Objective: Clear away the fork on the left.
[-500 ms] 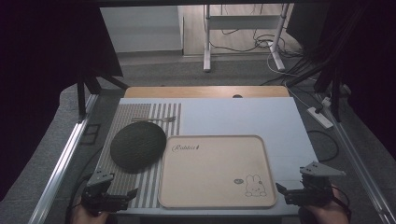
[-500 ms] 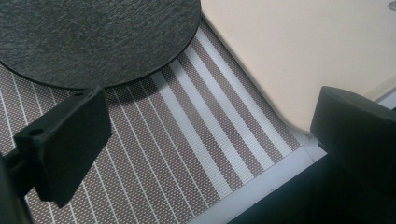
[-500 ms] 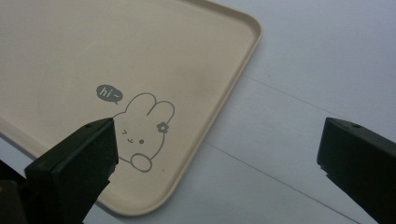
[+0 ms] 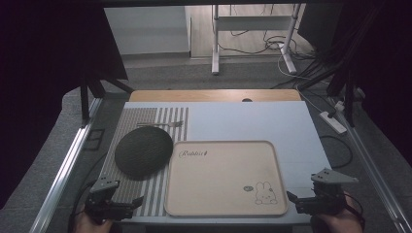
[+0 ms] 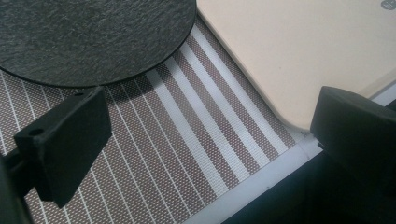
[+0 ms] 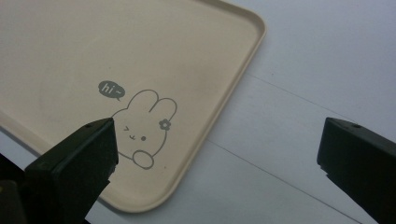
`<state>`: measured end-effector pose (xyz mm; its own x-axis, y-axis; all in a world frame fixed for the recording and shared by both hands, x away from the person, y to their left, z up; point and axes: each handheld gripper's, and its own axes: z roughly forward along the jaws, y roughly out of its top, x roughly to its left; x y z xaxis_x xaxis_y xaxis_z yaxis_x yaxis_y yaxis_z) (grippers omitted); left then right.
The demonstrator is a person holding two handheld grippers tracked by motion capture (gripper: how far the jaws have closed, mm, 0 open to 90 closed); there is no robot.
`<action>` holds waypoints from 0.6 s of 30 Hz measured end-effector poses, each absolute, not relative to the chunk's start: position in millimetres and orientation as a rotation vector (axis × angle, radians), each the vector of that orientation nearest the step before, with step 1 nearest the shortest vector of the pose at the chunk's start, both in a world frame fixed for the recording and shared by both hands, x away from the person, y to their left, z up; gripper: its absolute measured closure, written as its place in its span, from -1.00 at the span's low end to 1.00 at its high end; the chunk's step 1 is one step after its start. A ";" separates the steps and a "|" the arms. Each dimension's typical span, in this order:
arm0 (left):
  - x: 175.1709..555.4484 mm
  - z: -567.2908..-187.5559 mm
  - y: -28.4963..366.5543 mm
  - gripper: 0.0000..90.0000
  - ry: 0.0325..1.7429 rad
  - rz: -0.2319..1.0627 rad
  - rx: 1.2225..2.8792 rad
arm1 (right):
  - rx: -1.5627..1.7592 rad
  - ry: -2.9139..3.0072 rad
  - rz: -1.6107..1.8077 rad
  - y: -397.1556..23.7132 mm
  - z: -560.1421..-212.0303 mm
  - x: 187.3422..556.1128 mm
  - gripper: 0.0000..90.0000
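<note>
While I idle at the near edge:
Left gripper (image 4: pixel 127 203): jaws spread, empty, over striped mat (image 4: pixel 145 194).
Right gripper (image 4: pixel 297 200): jaws spread, empty, beside tray (image 4: pixel 223 204).

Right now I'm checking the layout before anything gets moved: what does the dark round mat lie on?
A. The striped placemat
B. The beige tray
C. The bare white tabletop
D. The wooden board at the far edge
A: the dark round mat lies on the striped placemat, beside the beige tray and not on it.
</note>
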<state>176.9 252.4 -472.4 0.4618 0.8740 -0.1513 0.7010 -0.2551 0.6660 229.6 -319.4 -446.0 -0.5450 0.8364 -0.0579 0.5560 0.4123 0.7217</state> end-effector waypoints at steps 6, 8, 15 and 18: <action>177.5 -472.8 253.2 -1.00 1.308 0.313 2.027 | 1.179 2.271 0.918 -318.2 -446.1 228.9 -1.00; 177.6 -472.8 253.2 -1.00 1.308 0.310 2.028 | 1.177 2.272 0.918 -318.1 -446.2 229.0 -1.00; 177.7 -471.9 252.5 -1.00 1.300 0.319 2.024 | 1.176 2.276 0.915 -318.0 -446.5 229.2 -1.00; 179.4 -471.4 252.9 -1.00 1.291 0.330 2.005 | 1.177 2.278 0.908 -317.7 -446.5 229.4 -1.00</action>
